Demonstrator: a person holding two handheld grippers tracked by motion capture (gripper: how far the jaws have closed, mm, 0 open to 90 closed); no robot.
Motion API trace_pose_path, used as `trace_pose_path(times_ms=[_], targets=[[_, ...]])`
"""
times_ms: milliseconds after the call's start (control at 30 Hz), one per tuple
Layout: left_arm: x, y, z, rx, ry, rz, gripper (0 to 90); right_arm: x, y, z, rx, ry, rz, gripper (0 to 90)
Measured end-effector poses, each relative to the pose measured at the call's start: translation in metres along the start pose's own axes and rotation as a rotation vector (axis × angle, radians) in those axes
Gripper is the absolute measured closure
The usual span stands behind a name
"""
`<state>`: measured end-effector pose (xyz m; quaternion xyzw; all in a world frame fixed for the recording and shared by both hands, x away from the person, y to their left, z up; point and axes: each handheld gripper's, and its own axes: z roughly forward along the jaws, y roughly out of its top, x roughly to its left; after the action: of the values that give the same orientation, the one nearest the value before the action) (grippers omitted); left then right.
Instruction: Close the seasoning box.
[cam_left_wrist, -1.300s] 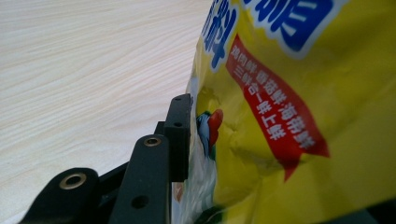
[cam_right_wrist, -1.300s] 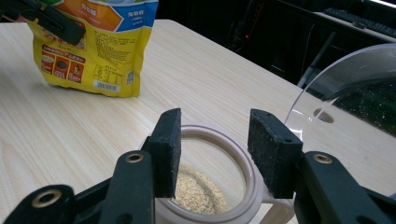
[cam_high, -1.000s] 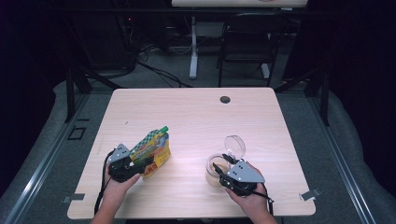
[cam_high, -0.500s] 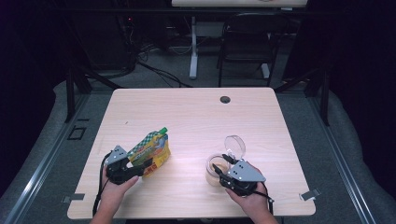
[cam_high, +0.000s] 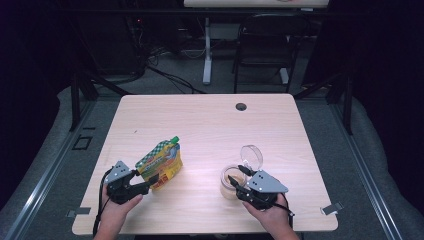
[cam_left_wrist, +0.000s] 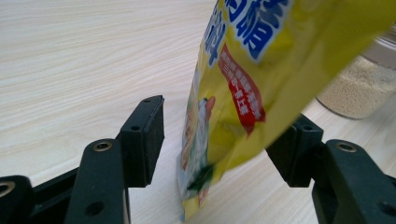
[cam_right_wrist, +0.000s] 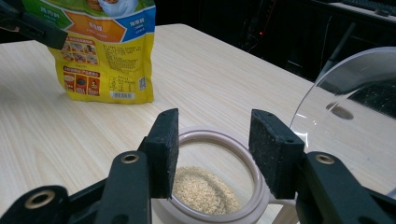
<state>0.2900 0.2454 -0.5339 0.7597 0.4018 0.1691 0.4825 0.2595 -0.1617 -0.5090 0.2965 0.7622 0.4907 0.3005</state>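
A yellow and green spouted pouch (cam_high: 161, 162) stands on its base on the wooden table (cam_high: 210, 120), leaning a little. My left gripper (cam_high: 146, 179) reaches in at its lower edge. Its jaws have just been opening, with the pouch (cam_left_wrist: 243, 79) between them. The left pad (cam_left_wrist: 147, 135) stands clearly apart from the foil. My right gripper (cam_high: 236, 174) hovers open over the mouth of a glass jar (cam_high: 230, 186) holding pale grains (cam_right_wrist: 205, 189). Nothing is pinched between its pads (cam_right_wrist: 164, 149). The jar's clear hinged lid (cam_high: 251, 156) stands flipped up behind it.
A dark round grommet (cam_high: 241, 106) sits near the table's far edge. Beyond the table are a chair (cam_high: 265, 50) and desk legs on a dark floor. The pouch (cam_right_wrist: 105, 51) stands to the left of the jar, a short gap between them.
My left gripper has drawn back slightly toward the near edge and its jaws have spread off the pouch, which stays standing. The right gripper and jar have not moved.
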Motion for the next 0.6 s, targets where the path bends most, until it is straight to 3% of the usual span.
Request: trace_pose_path(times_ms=[167, 333, 600], targets=[[0.001, -0.004, -0.009, 0.015, -0.004, 0.006, 41.5, -0.002, 0.005, -0.003, 0.010, 0.015, 0.012, 52.9], [0.005, -0.008, -0.016, 0.012, -0.001, -0.015, 41.5, -0.006, 0.010, -0.007, 0.004, 0.021, 0.031, 53.5], [0.007, -0.009, -0.011, 0.004, -0.006, -0.021, 42.0, -0.012, 0.015, -0.016, -0.003, 0.006, 0.051, 55.3]])
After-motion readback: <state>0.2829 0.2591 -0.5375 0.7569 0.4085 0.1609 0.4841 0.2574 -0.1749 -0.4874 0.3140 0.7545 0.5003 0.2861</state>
